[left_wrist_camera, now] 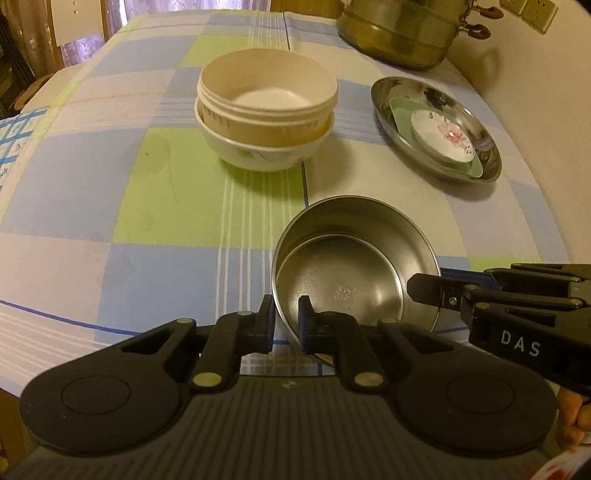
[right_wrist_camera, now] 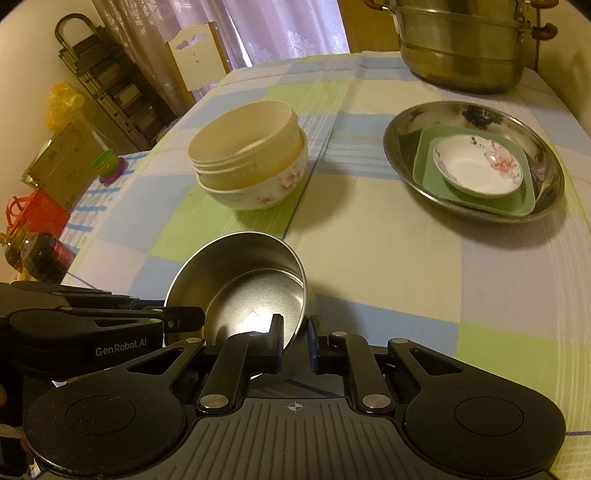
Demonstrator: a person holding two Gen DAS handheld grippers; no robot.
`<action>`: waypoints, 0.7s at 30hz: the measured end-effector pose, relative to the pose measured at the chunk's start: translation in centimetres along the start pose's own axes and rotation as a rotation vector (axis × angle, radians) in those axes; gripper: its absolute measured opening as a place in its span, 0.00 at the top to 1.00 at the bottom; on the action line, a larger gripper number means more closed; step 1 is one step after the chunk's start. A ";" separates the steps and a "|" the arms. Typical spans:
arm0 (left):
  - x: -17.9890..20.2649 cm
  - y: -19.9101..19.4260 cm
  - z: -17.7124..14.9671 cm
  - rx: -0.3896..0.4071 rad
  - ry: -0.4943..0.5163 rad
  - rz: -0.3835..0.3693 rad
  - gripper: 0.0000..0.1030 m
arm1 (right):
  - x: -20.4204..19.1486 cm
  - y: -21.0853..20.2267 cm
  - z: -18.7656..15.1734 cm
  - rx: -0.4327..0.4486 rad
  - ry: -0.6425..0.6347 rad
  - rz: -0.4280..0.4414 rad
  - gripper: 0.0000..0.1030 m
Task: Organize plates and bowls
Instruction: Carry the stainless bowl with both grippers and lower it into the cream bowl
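The table wears a cloth [left_wrist_camera: 110, 206] with big squares of blue, green, pink and cream, and thin white stripes run across it. Near the front sits a shiny steel bowl [left_wrist_camera: 354, 258], tipped up a little. The left gripper [left_wrist_camera: 286, 319] pinches the bowl's near rim, with one finger outside and one inside. The right gripper [right_wrist_camera: 295, 332] pinches the rim at another spot, just the same way. Further back stands a stack of bowls [left_wrist_camera: 266, 110], two cream ones sitting inside a white bowl with pink flowers. To the right of the stack is a wide steel plate [right_wrist_camera: 476, 122]. A green square dish [right_wrist_camera: 517, 201] lies in it, and a small white dish with a pink flower [right_wrist_camera: 480, 170] lies on the green one. A big metal pot [right_wrist_camera: 461, 48] stands at the far corner. Past the table are a pale chair back [right_wrist_camera: 195, 55], a purple curtain [right_wrist_camera: 288, 26] and a dark rack [right_wrist_camera: 107, 81] by the wall.
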State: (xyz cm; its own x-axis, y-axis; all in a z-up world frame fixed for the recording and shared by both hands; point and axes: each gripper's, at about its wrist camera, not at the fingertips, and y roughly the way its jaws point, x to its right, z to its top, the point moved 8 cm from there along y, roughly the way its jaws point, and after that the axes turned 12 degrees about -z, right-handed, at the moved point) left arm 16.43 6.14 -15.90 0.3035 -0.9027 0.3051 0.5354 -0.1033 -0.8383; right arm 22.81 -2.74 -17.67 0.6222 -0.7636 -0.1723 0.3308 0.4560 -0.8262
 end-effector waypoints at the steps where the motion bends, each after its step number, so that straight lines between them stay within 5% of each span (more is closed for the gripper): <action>1: 0.0 -0.3 0.2 0.004 0.002 0.000 0.89 | -0.1 -0.2 0.2 0.003 -0.003 0.002 0.87; 21: 0.1 -5.4 5.4 0.124 0.023 0.000 0.89 | -1.7 -3.8 5.8 0.085 -0.006 0.041 0.87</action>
State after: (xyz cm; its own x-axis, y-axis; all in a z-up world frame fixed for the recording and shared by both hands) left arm 17.79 8.87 -8.87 0.2862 -0.9120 0.2939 0.6292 -0.0525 -0.7755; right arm 24.60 -0.53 -11.16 0.6407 -0.7410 -0.2013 0.3637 0.5237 -0.7704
